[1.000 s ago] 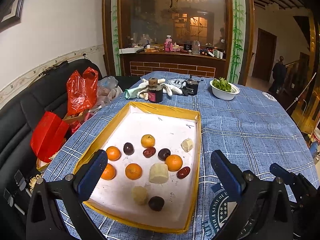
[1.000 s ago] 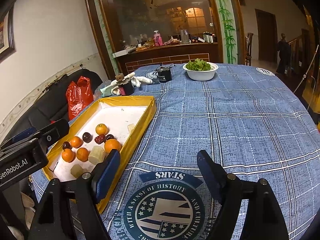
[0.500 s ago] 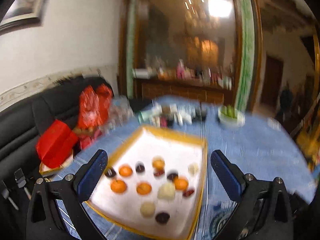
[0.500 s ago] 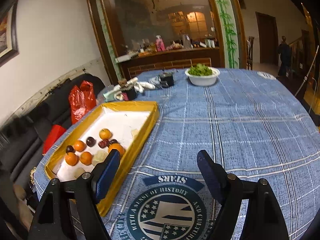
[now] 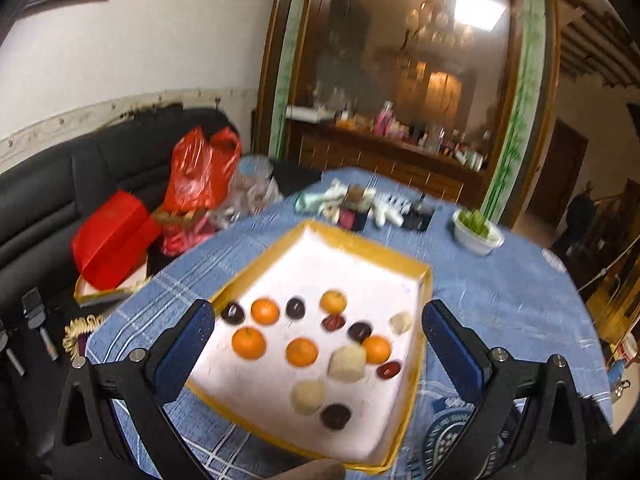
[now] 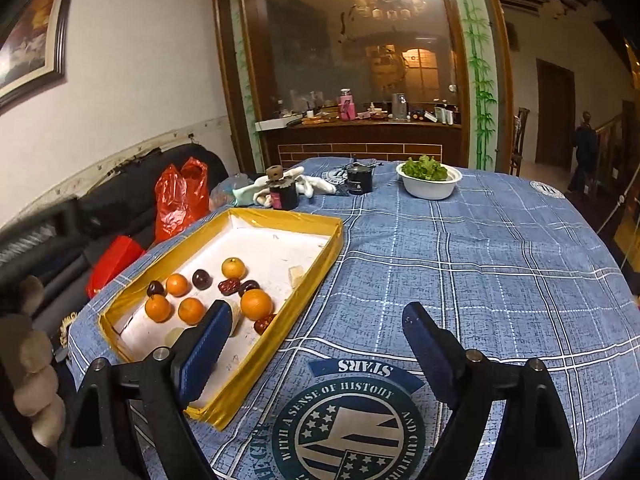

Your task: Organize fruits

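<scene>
A yellow-rimmed tray [image 5: 425, 280] with a white floor holds several oranges [image 5: 249, 343], dark plums [image 5: 335, 416], red dates [image 5: 388, 369] and pale peeled chunks [image 5: 347, 361]. My left gripper [image 5: 316, 336] hangs open above the tray's near half, nothing between its blue pads. In the right wrist view the same tray [image 6: 337, 236] lies to the left, with oranges [image 6: 256, 303] and plums [image 6: 201, 279] in it. My right gripper [image 6: 316, 338] hovers over the blue cloth beside the tray, its jaws opening, with nothing between them.
A blue checked tablecloth [image 6: 480, 280] covers the round table. At its far side stand a white bowl of greens [image 6: 429, 179], two dark jars [image 6: 283, 192] and white gloves [image 6: 316, 184]. Red bags [image 5: 200, 172] lie on the black sofa [image 5: 60, 184] at left. A hand [image 6: 28, 356] shows at the left edge.
The left view has rolled and shifted, so the tray now sits tilted and centred between the left fingers. The right view drew back slightly and its fingers stand wider apart.
</scene>
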{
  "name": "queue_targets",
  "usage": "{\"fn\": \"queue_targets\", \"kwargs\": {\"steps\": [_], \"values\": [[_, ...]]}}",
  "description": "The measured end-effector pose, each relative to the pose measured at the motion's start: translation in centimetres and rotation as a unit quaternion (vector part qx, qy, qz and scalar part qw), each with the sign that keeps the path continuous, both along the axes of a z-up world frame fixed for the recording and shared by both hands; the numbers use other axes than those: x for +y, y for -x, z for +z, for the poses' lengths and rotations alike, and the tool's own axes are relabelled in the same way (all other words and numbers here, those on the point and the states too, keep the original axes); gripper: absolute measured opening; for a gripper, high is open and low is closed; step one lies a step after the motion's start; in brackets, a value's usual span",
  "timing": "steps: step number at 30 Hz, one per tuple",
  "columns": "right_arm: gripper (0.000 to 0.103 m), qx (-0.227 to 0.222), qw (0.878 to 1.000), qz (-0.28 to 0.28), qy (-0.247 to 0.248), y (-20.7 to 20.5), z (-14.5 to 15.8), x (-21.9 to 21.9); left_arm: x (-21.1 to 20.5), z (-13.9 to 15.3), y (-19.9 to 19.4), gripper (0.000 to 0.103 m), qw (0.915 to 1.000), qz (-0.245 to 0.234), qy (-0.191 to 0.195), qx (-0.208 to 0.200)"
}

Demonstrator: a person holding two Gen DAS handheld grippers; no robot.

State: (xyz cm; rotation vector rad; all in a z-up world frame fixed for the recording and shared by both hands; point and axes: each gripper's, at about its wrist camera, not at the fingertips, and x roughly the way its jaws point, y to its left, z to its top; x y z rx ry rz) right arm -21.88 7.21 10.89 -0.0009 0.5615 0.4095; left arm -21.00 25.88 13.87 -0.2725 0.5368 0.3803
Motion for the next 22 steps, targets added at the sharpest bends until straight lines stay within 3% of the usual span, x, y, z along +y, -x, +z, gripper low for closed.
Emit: {"fn": "queue_targets", "kwargs": {"steps": [15,22], "values": [[0.093,0.016,0.998,0.047,0.042,0.7,-1.9,3.9,1.0,-1.4,-0.2,0.103,1.0000,-0.002,0.005,0.007],[0.093,0.021,0.998,0.046,0.047,0.7,-2.4,4.4,1.5,-2.2,-0.8,0.103,0.9993,-0.001,0.010,0.037]]}}
